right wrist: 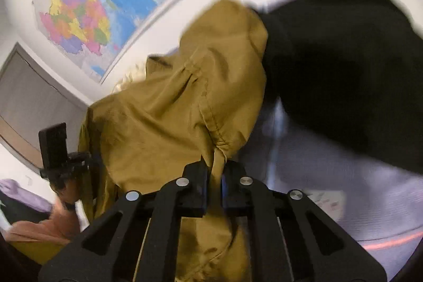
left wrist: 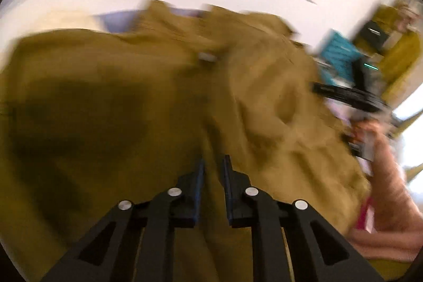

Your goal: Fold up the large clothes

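Note:
A large mustard-yellow garment (left wrist: 132,97) fills the blurred left wrist view, hanging crumpled. My left gripper (left wrist: 213,171) is shut on a fold of it, fabric pinched between the blue pads. In the right wrist view the same garment (right wrist: 171,110) hangs bunched, its stitched hem running into my right gripper (right wrist: 215,171), which is shut on it. The left gripper (right wrist: 56,149) and the hand holding it show at the left of the right wrist view; the right gripper (left wrist: 343,94) shows at the right of the left wrist view.
A black garment (right wrist: 343,70) lies on a pale lilac surface (right wrist: 330,176) at the right. A colourful wall map (right wrist: 92,4) hangs on the white wall above a grey door (right wrist: 31,107). A teal box (left wrist: 338,54) and a bare arm (left wrist: 386,171) are at the right.

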A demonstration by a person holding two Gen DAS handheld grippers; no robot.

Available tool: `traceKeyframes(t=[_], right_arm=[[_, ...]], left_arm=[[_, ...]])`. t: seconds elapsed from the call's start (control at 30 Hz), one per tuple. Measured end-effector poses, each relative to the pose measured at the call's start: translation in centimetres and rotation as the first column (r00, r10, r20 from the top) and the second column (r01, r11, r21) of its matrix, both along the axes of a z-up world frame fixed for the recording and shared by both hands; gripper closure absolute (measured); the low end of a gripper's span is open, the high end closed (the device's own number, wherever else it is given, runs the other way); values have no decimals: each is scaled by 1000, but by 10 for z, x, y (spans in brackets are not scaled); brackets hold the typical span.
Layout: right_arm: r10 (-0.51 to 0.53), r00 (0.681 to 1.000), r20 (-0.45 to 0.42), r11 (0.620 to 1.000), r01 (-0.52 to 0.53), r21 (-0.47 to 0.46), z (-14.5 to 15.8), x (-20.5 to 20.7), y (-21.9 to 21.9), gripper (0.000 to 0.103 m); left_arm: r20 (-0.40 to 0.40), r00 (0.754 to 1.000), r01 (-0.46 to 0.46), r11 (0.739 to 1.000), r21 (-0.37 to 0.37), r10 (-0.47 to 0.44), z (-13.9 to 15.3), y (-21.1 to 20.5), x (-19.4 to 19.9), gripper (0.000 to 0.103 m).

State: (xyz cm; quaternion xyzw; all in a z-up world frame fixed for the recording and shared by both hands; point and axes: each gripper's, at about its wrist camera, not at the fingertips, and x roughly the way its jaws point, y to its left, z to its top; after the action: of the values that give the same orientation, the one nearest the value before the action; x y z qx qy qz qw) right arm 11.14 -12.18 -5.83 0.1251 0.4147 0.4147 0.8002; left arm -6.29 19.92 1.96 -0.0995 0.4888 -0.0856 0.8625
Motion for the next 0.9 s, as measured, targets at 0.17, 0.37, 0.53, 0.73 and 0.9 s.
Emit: traceKeyframes(t=[0.17,0.37,0.53,0.73,0.9], right_arm=[[-154,987,50,988,155,-11,28,2,-46,97],[-191,981,-18,981,190,-40,1,14,-45,97],[-195,980,-43,981,195,-22,-7,17,-50,95],[-197,980,-29,980,197,-13,-4,16,-47,95],[-191,981,-25,980,192,47,-1,12,-60,97]], left_arm=[[107,994,-37,997,62,30,22,6,-16,50],[157,956,239,968,82,-249,17,-53,-53,33],[180,899,389,917,88,-399,14,-82,-98,15],[28,949,302,931,206,-314,-26,-79,-73,62],[70,997,26,998,61,-30,-10,3,-25,92]])
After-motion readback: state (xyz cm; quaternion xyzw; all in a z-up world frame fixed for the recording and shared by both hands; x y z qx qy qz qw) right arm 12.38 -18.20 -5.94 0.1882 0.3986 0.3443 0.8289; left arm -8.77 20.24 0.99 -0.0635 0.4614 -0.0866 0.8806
